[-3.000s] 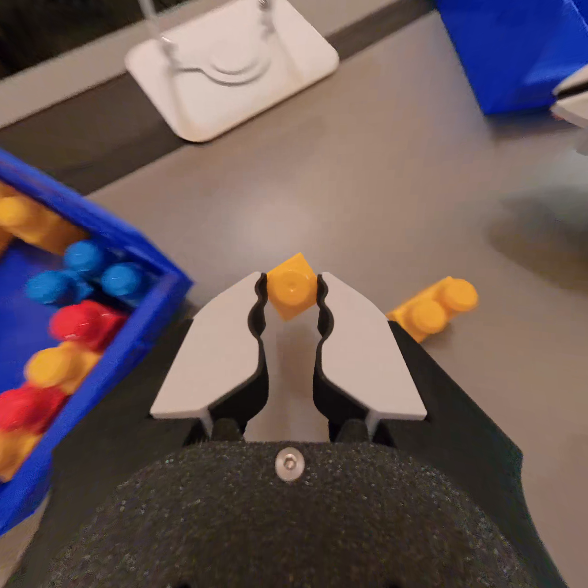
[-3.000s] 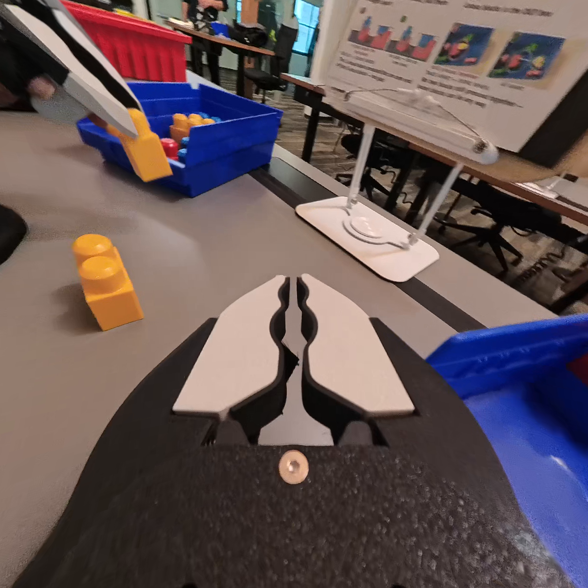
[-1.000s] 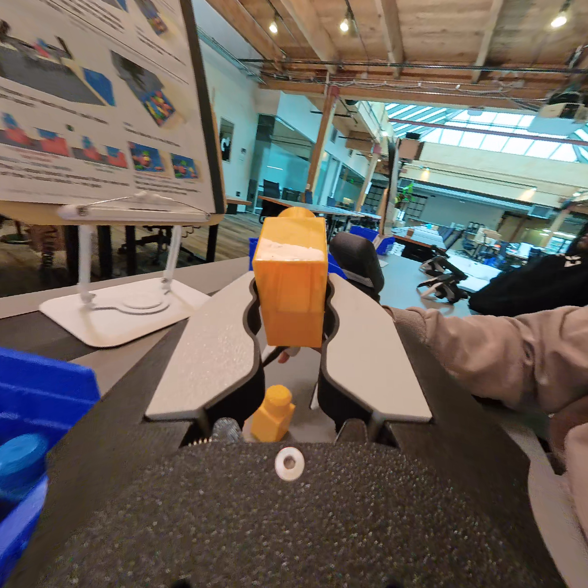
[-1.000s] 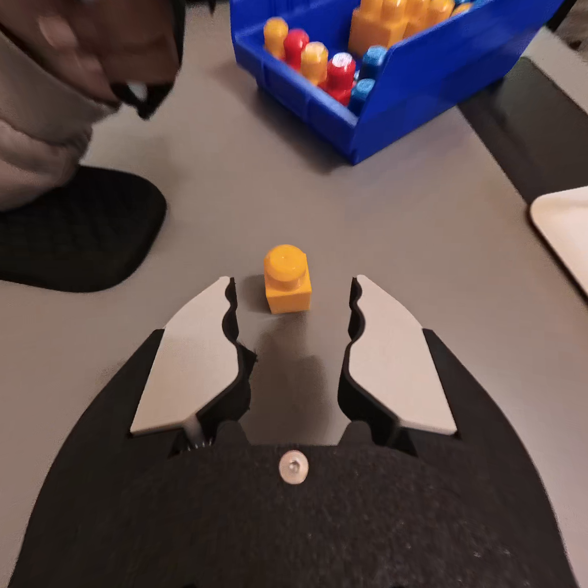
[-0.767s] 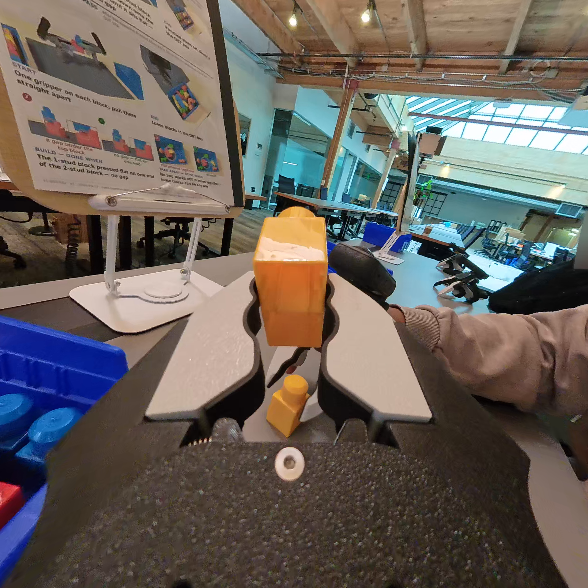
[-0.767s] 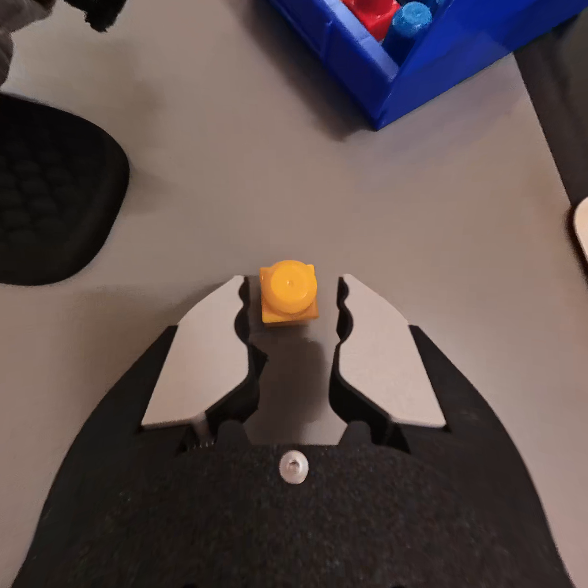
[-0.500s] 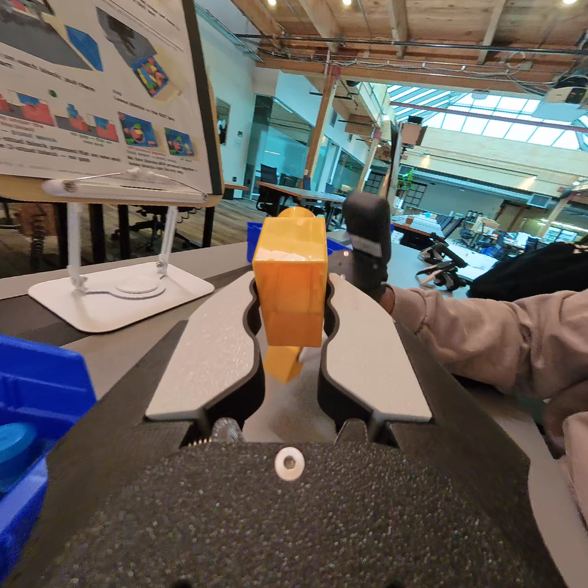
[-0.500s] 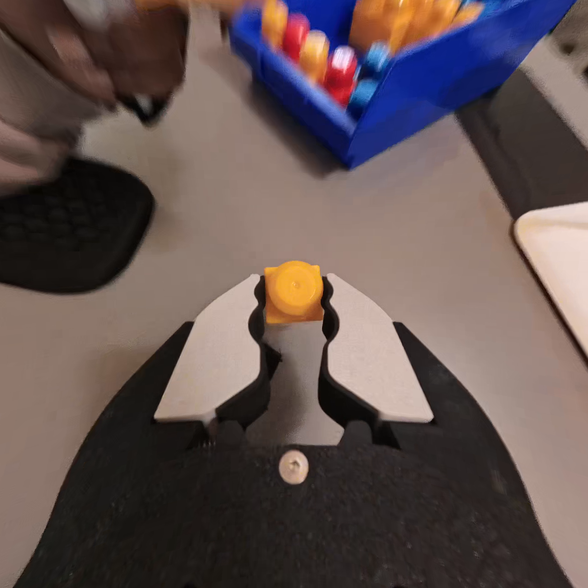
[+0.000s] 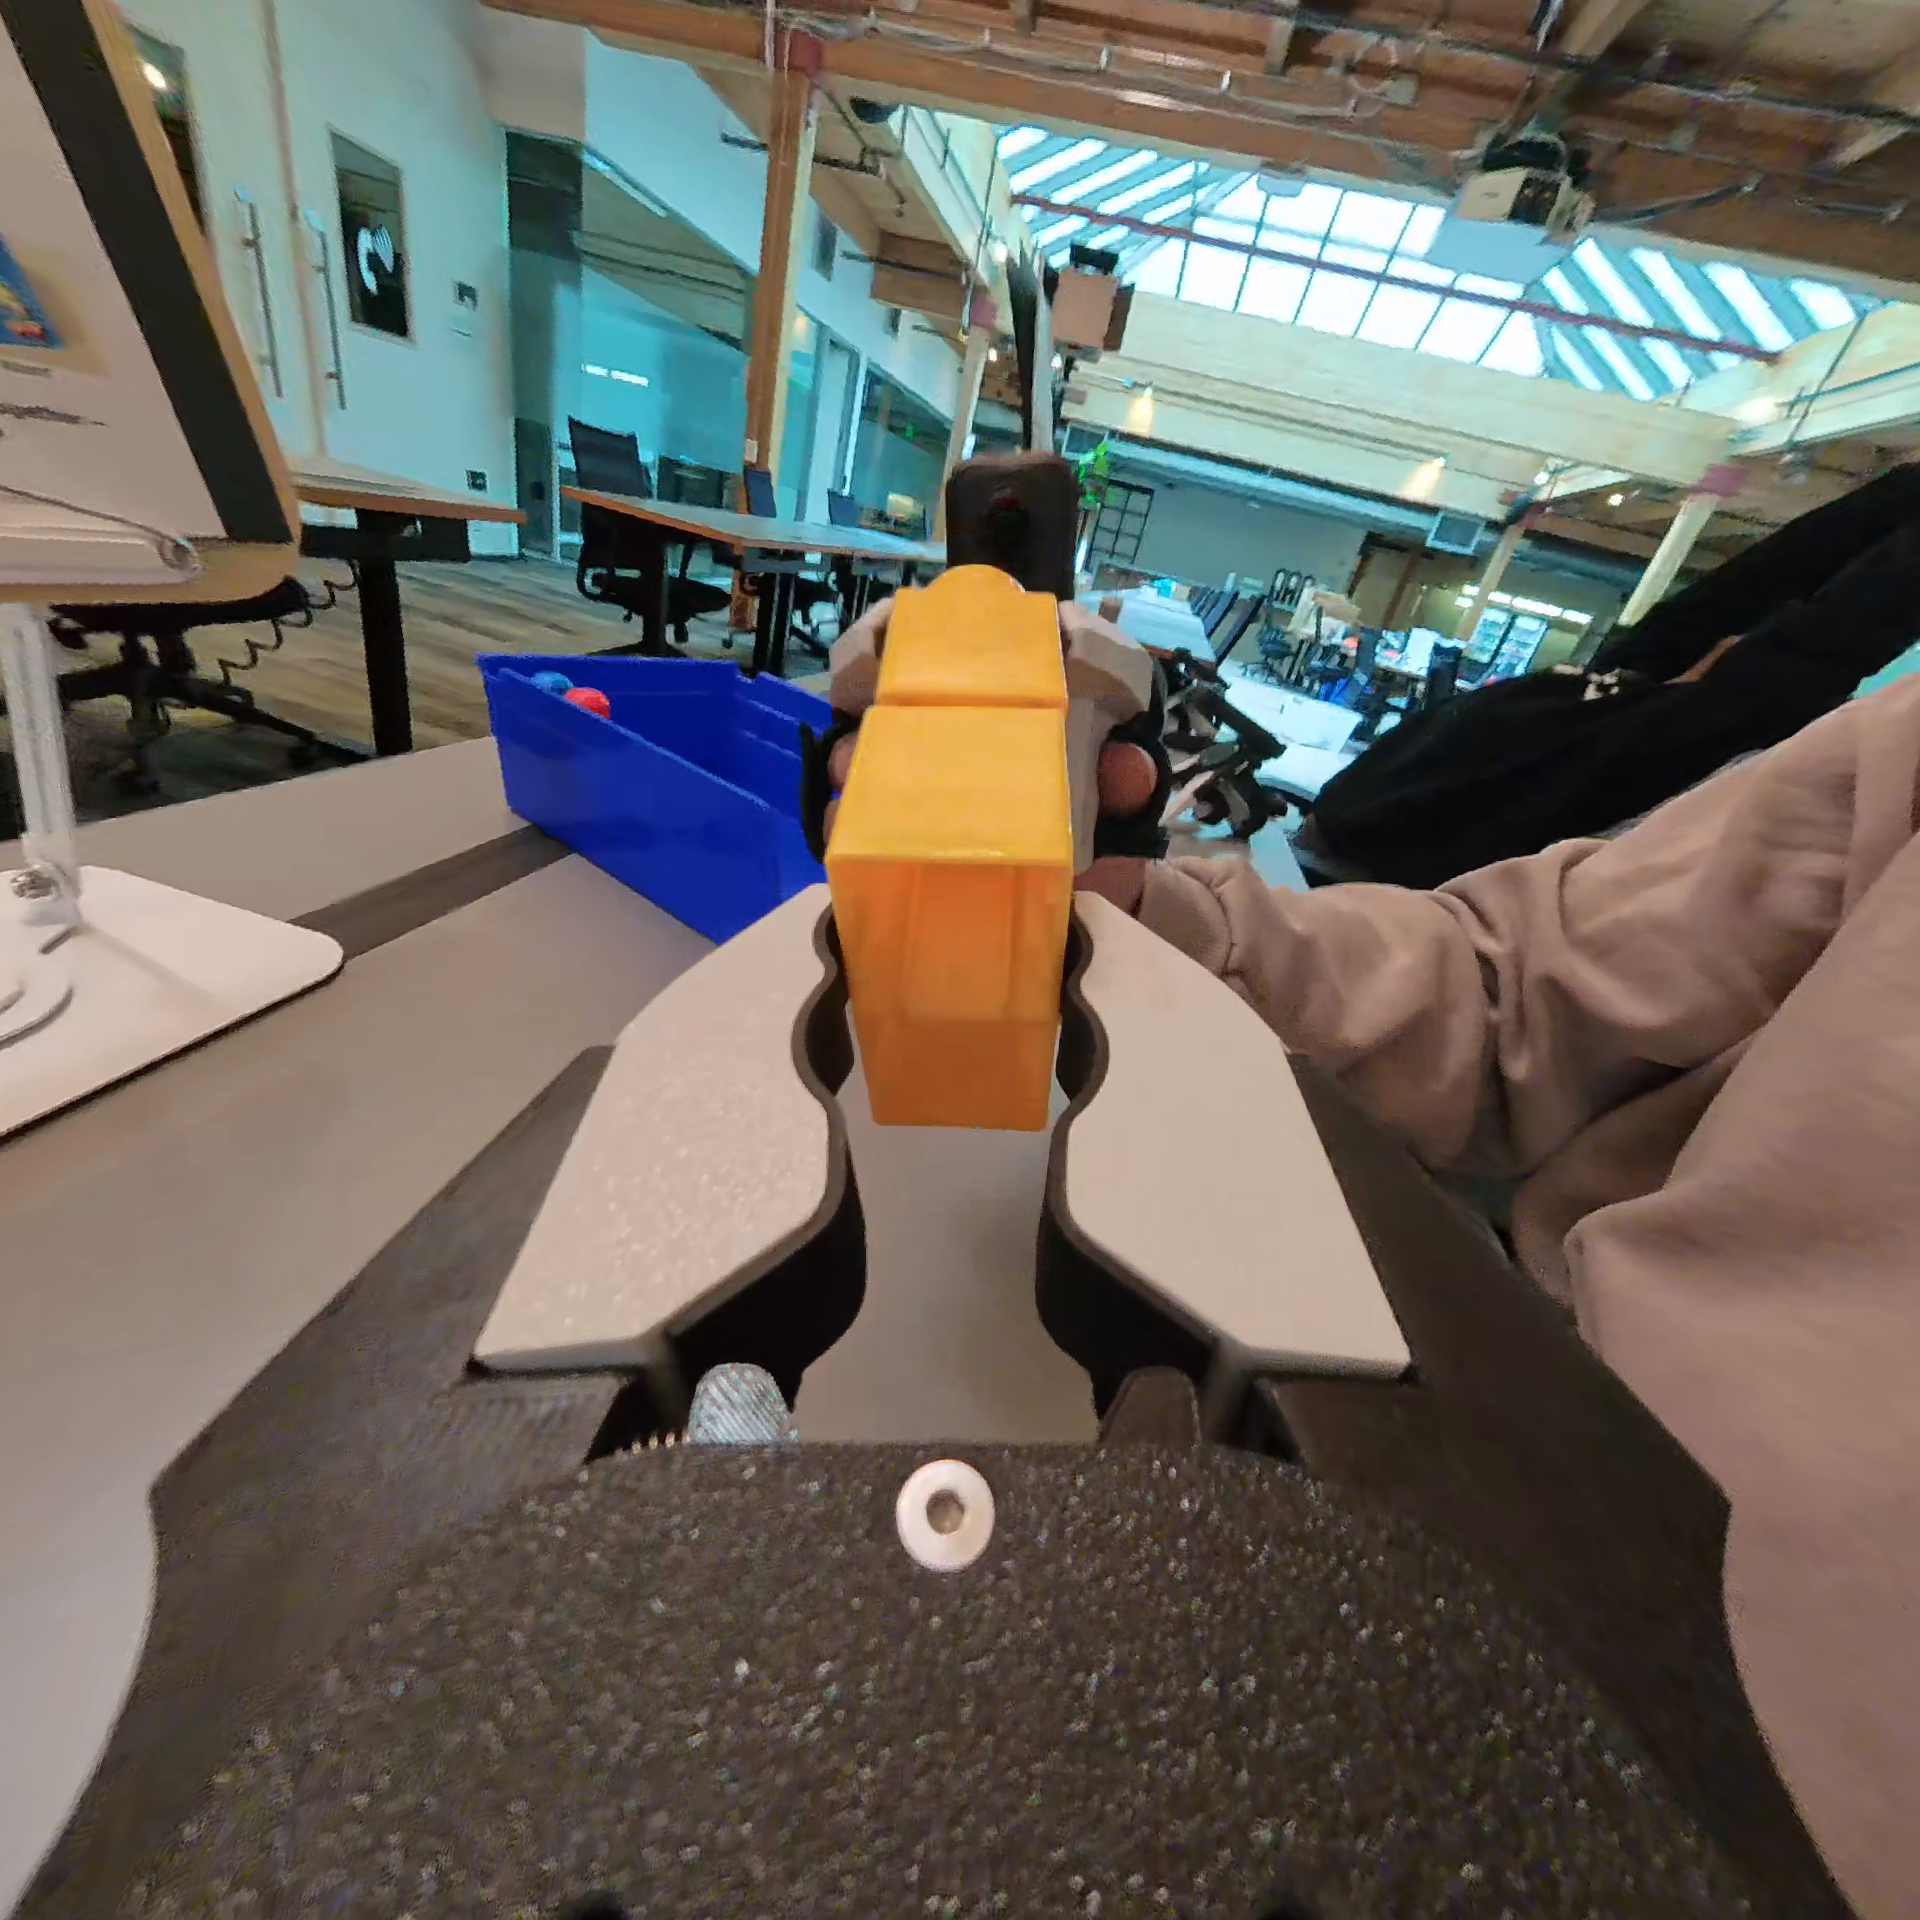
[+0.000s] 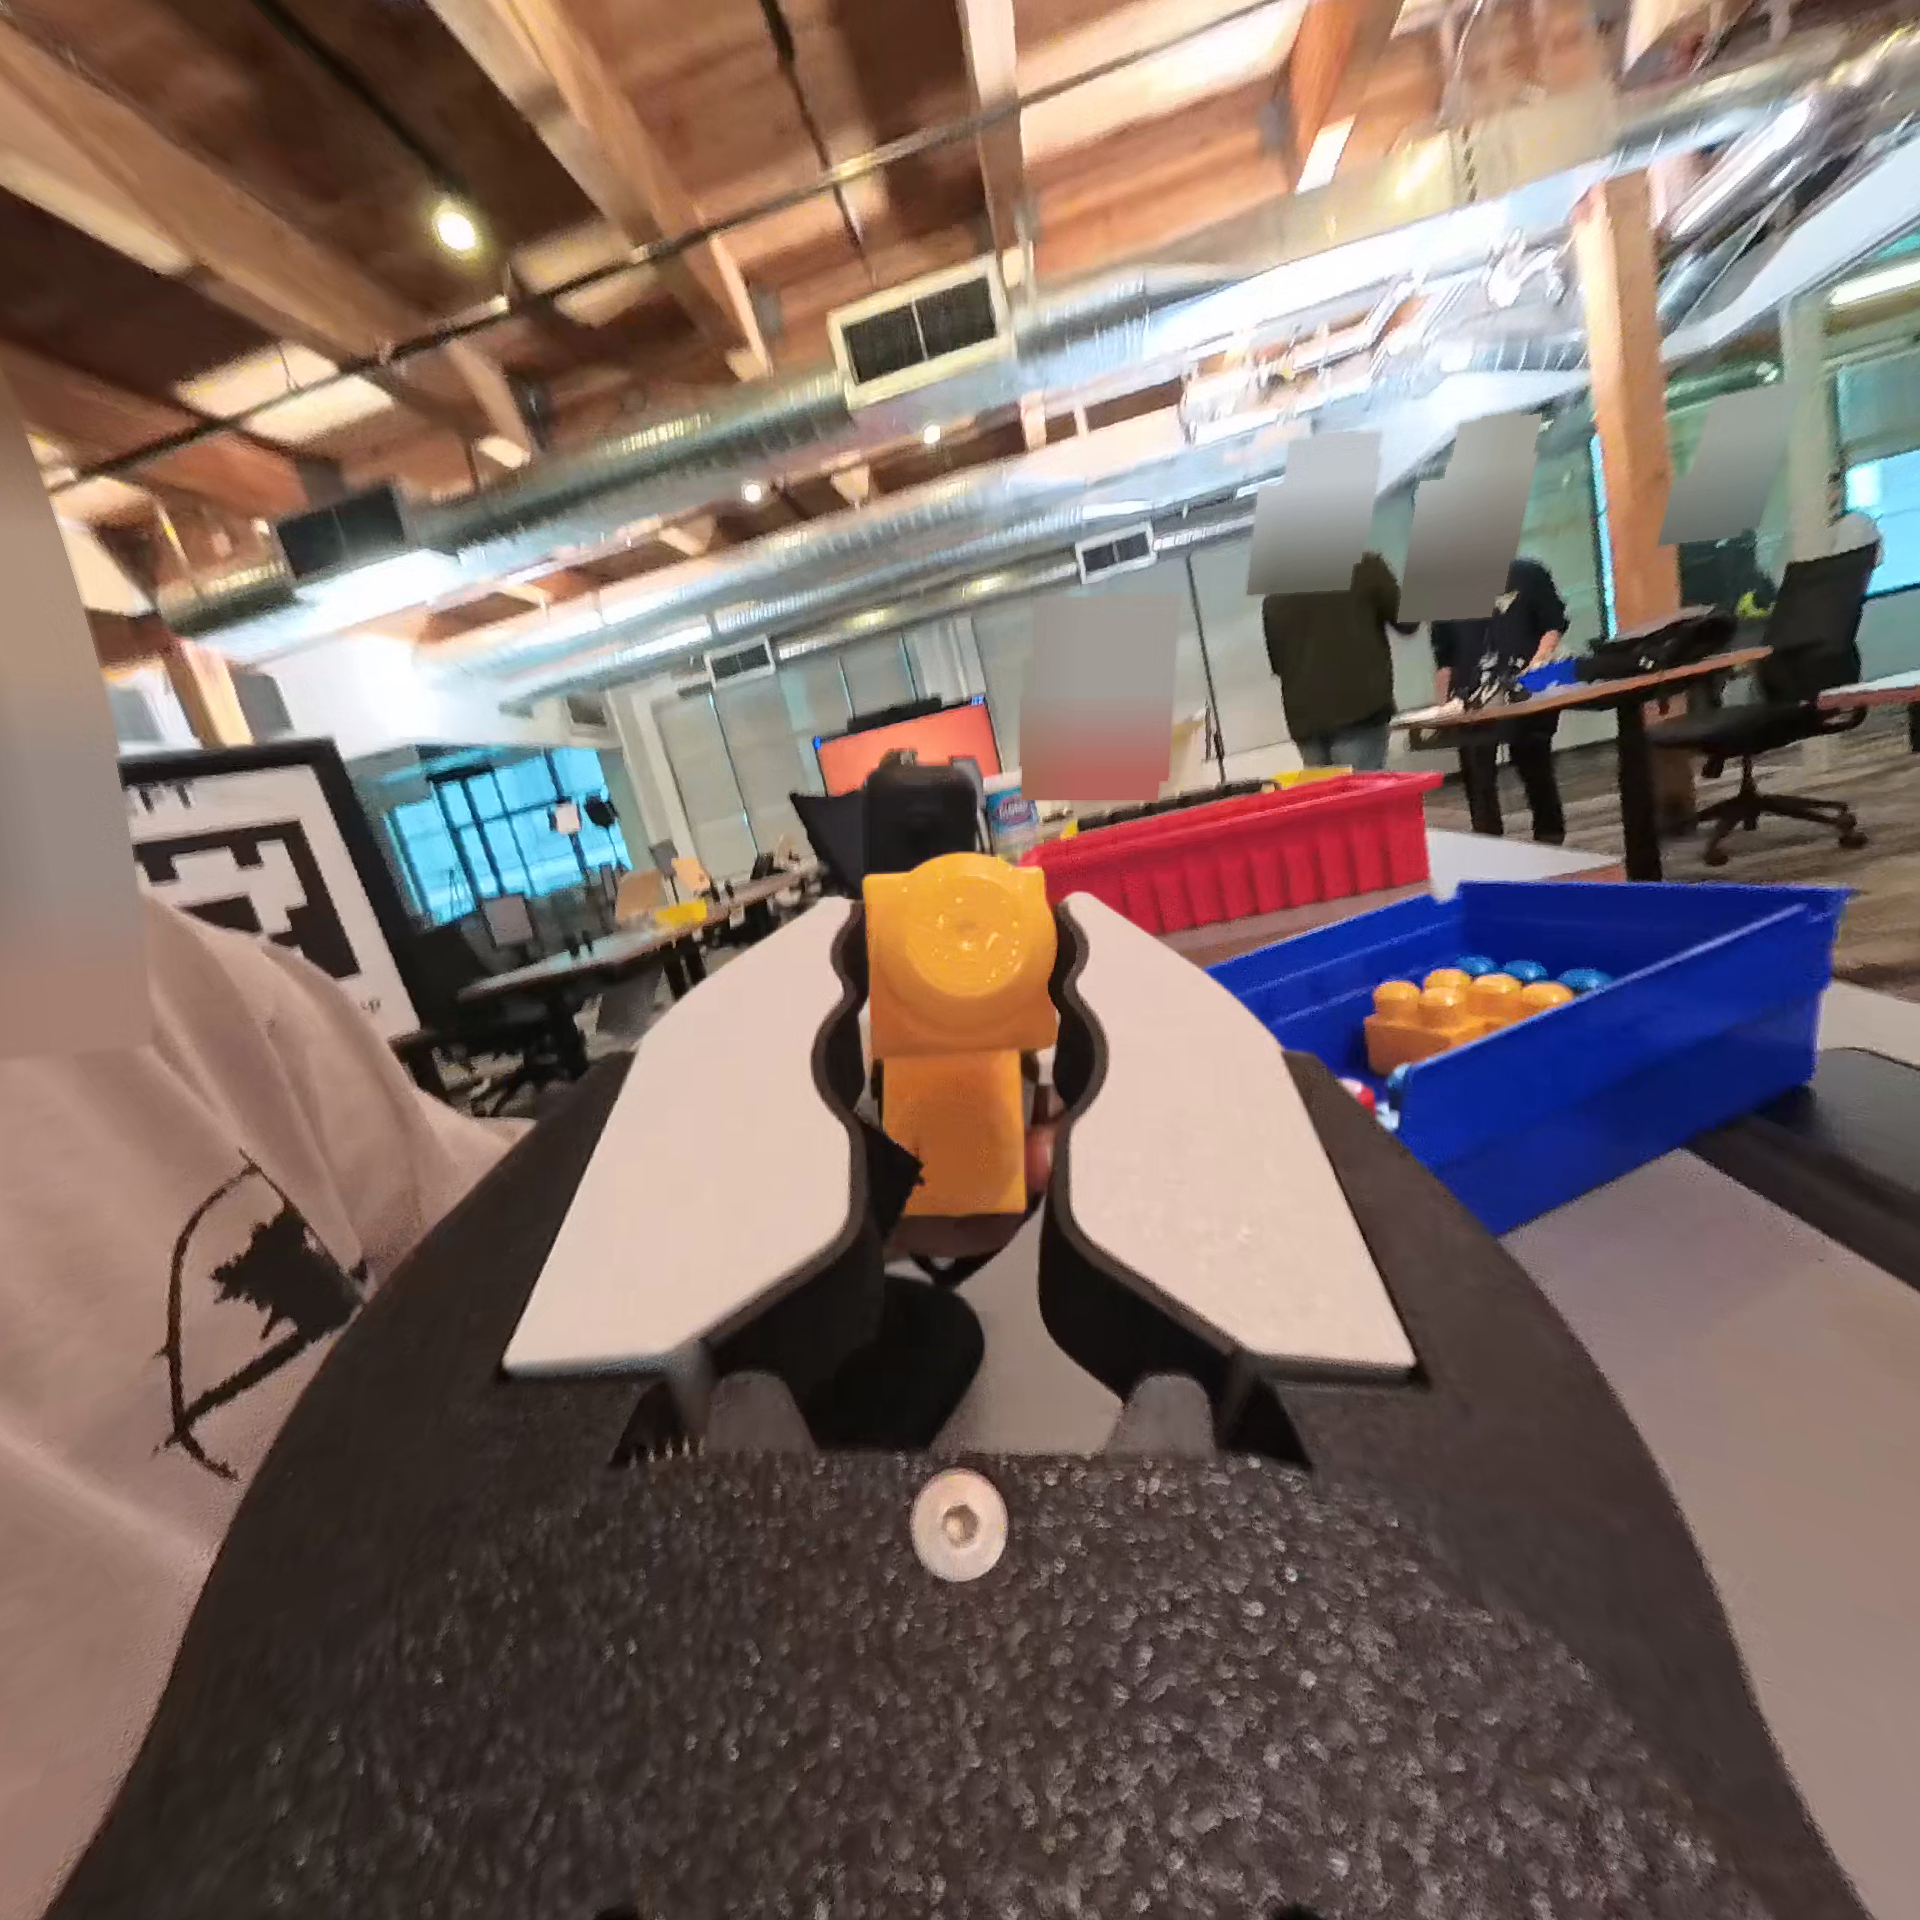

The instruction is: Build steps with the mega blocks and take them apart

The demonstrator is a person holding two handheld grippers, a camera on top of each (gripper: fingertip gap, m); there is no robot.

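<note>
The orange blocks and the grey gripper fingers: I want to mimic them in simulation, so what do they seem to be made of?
The larger orange block in the left gripper and the smaller orange block in the right gripper look like moulded hard plastic: smooth, slightly glossy, crisp edges. The grey gripper fingers show a matt, finely grained face, probably printed plastic, with black inner edges.

Open office: timber beam ceiling (image 10: 665,197), skylights (image 9: 1455,301), desks (image 9: 727,530)
</note>
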